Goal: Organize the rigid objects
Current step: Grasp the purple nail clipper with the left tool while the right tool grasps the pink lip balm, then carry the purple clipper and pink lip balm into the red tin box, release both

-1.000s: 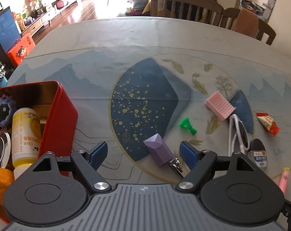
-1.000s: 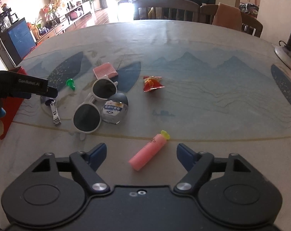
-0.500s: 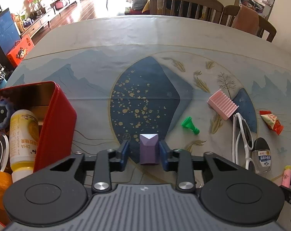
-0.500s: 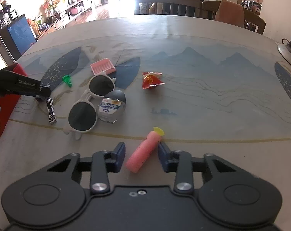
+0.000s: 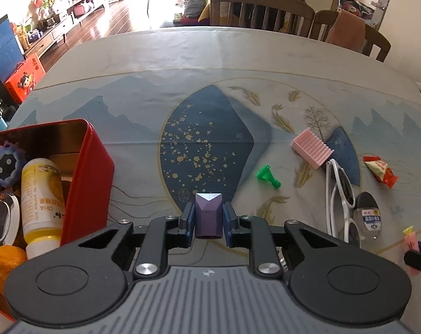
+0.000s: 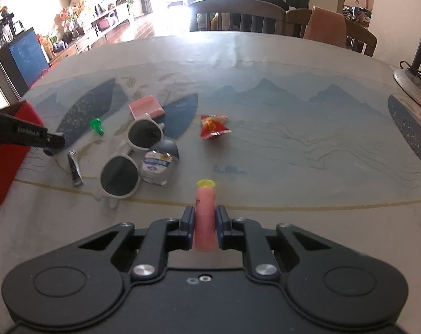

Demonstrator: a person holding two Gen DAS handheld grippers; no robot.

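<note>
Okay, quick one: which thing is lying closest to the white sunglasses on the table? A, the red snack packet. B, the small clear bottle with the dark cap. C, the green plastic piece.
B: the bottle lies right against the sunglasses; packet and green piece lie apart.

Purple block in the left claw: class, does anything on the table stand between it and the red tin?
Nothing visible does. The purple block sits between the closing left claw; only bare tablecloth separates it from the red tin.
</note>
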